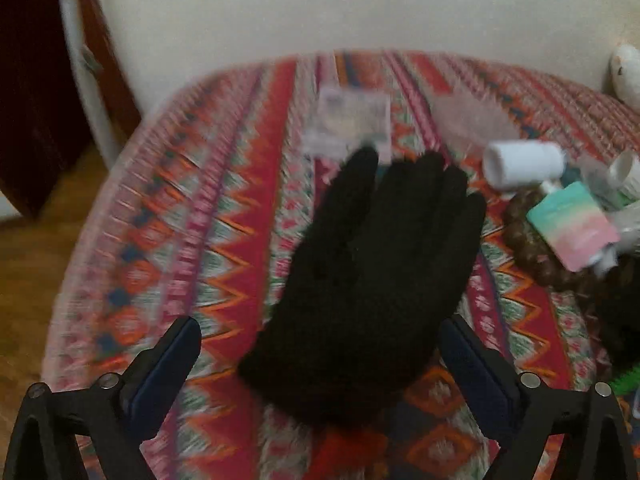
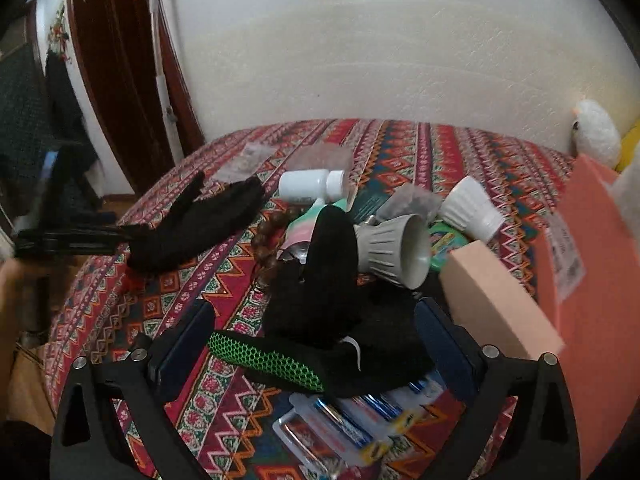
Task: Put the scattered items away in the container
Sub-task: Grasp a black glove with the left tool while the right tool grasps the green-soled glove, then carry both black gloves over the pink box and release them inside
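On the patterned bedspread [image 2: 400, 148], loose items lie in a heap: white bottle [image 2: 310, 186], two ribbed cups [image 2: 394, 250], bead bracelet [image 2: 270, 240], pastel tube [image 1: 572, 226], battery pack [image 2: 352, 424], a dark item with green mesh [image 2: 268, 356], and one black glove [image 1: 360, 280] lying flat apart from the pile. The pink box [image 2: 588, 280], likely the container, stands at the right edge with its flap open; its inside can't be seen, so what it already holds is unknown.

Left tool [image 1: 320, 356] is spread wide, fingers either side of the glove's cuff, nothing pinched; the view is motion-blurred. Right tool [image 2: 316, 340] is also spread, empty, straddling a second black fabric piece [image 2: 328, 272] and the green-mesh item.

Step in hand, as a judgement: left is lined up for a glove pickup. The next move calls for lowering onto the cuff and closing on the fabric alone, not the bedspread, then carrying it across the pile to the box. Soft knit may droop and snag the beads or bottle.
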Motion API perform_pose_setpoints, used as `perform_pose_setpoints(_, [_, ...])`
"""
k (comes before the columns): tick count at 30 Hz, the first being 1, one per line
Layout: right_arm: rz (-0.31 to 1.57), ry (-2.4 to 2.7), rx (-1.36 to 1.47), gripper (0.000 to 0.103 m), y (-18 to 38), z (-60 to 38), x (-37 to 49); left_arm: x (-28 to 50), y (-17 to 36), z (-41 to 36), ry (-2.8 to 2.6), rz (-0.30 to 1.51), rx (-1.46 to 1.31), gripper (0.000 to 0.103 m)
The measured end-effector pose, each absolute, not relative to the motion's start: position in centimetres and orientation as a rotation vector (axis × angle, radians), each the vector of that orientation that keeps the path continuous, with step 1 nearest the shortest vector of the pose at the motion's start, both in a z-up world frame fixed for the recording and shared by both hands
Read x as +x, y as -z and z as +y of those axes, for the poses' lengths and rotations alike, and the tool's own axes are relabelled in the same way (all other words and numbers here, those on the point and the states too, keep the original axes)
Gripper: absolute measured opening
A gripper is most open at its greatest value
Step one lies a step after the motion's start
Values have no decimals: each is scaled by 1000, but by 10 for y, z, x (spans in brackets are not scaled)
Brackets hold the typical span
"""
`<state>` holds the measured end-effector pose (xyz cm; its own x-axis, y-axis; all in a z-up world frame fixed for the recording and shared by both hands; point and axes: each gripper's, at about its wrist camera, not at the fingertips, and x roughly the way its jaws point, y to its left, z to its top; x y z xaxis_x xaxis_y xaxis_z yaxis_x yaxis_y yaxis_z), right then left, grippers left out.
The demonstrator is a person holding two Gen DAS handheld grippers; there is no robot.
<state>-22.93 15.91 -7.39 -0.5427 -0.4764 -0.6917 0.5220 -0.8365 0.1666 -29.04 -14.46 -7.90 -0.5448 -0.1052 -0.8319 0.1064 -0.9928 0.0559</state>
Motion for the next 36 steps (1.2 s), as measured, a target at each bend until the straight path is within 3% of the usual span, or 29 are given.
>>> perform_pose_setpoints(6, [170,2323,1045,101,96,150,-242,-331,98,-159,2688,149,1454,99])
perform_pose_setpoints(13, [149,2284,1124,102,107,149,-254,-351,134,-156,2644,123,1606,103])
perform_pose_setpoints(14, [129,2279,1122,96,105,151,-254,-351,134,-157,2653,140,1607,98])
perform_pose_setpoints(15, [109,2274,1120,55,102,152,-254,-350,132,-157,2667,155,1608,93])
perform_pose_setpoints(16, [88,2268,1118,32,100,154,-254,-348,128,-156,2688,169,1609,74])
perform_pose_setpoints(17, [68,2263,1116,30,98,155,-254,-346,124,-154,2705,191,1613,41])
perform_pose_setpoints(19, [29,2251,1111,26,93,158,-254,-343,114,-156,2698,255,1604,10])
perform_pose_setpoints(22, [-31,2233,1103,26,86,163,-254,-325,92,-160,2714,352,1554,10])
perform_pose_setpoints(29, [-164,2223,1006,26,52,180,-243,-263,39,-130,2809,327,1465,10])
perform_pose_setpoints(36, [-260,2196,881,26,13,202,-219,-178,-15,-107,2934,564,1259,10])
